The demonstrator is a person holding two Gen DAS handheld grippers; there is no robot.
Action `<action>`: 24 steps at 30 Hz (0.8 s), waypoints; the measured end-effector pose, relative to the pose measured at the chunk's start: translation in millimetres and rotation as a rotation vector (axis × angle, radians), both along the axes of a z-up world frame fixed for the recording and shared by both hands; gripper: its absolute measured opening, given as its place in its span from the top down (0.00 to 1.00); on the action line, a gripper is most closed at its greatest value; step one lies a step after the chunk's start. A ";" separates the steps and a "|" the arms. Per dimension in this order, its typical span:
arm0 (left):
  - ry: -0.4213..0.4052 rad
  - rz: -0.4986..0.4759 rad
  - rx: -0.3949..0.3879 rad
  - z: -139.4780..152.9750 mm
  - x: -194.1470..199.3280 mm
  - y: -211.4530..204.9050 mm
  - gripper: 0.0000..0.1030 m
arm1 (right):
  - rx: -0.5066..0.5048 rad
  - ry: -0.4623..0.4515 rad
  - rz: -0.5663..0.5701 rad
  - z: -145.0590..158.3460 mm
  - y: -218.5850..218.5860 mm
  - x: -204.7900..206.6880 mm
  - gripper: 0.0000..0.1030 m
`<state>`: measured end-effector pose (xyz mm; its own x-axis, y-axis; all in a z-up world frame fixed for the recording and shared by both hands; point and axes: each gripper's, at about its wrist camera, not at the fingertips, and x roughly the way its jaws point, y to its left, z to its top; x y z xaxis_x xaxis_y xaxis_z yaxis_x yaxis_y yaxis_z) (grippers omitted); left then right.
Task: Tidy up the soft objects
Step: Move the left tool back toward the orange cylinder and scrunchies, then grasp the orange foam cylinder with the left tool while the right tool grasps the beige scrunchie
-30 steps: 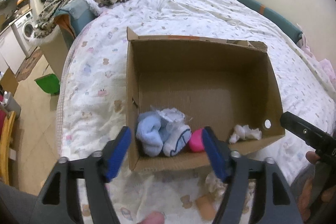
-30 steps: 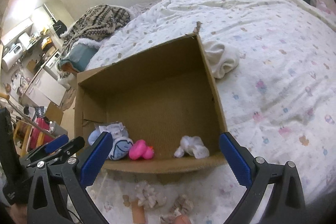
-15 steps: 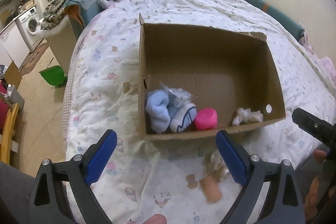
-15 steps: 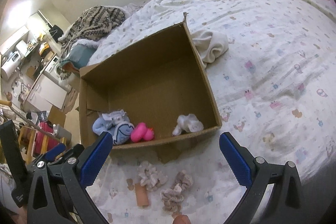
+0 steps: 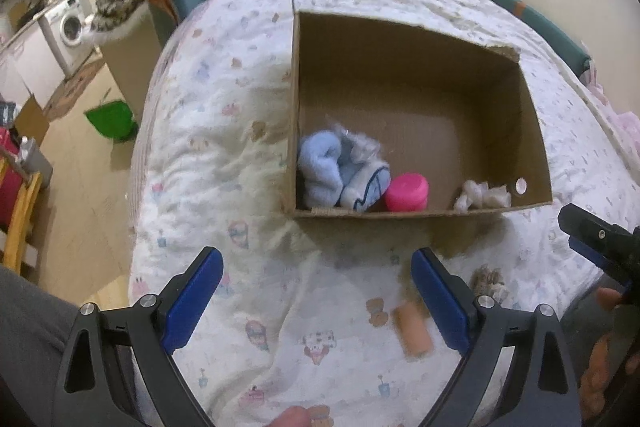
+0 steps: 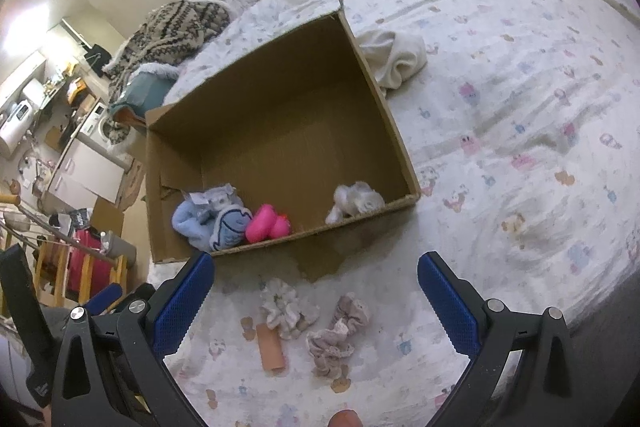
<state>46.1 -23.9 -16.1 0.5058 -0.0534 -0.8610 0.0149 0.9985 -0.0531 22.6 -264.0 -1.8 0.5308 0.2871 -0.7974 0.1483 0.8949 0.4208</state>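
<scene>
The likeliest slip from here is a bad pick among the loose pieces lying on the bed [image 6: 520, 75] just in front of the cardboard box [image 6: 372, 83]: the pale scrunchie [image 6: 286, 307], the pinkish scrunchie [image 6: 340, 335] and the small tan roll [image 6: 271, 349] lie close together, so a wide tool closing on one could drag a neighbour along or pinch the quilt with it. The fabric is limp too, and a shallow bite might let it slide out on the way over the box's near wall. A low carry could also catch that near edge and shove the light box across the bedding. Inside the box, along its near wall, already lie the light blue socks [image 5: 344, 177], a pink rubber duck [image 6: 267, 223] and a white scrunchie [image 6: 356, 203]; a white cloth [image 6: 394, 59] lies outside, against the far right wall. The left tool [image 5: 316, 303] has just been opening and now stands wide with nothing between its blue pads, tilted steeply down over bare quilt left of the tan roll. The right tool [image 6: 316, 307] is likewise spread wide and empty, angled down with the two scrunchies showing between its fingers, not touching them.
</scene>
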 end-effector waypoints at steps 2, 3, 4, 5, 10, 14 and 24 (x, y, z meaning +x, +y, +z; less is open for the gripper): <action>0.050 -0.002 -0.026 -9.5 2.4 0.3 0.09 | 0.012 0.022 -0.009 -5.1 -0.9 -1.1 0.00; 0.082 -0.004 -0.040 -16.2 3.3 -0.4 0.09 | 0.018 0.033 -0.013 -7.6 -1.5 -1.4 0.00; 0.119 -0.007 -0.052 -24.5 3.9 -2.4 0.09 | 0.023 0.044 -0.016 -9.8 -2.1 -1.2 0.00; 0.147 -0.013 -0.065 -31.5 3.6 -4.9 0.09 | 0.025 0.050 -0.018 -11.4 -2.7 -1.1 0.00; 0.272 -0.083 -0.133 -63.3 2.4 -30.5 0.31 | 0.024 0.084 -0.038 -18.6 -6.2 -0.1 0.00; 0.333 -0.134 -0.142 -81.1 1.0 -54.4 0.37 | 0.036 0.105 -0.057 -23.6 -12.1 0.6 0.00; 0.391 -0.196 -0.118 -103.4 -2.1 -79.1 0.91 | 0.036 0.209 -0.011 -42.6 -3.4 7.3 0.00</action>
<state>44.0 -103.0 -119.5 0.1139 -0.2252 -0.9676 0.1588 0.9656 -0.2061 29.9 -267.4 -44.4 0.3584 0.3130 -0.8795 0.2448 0.8776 0.4121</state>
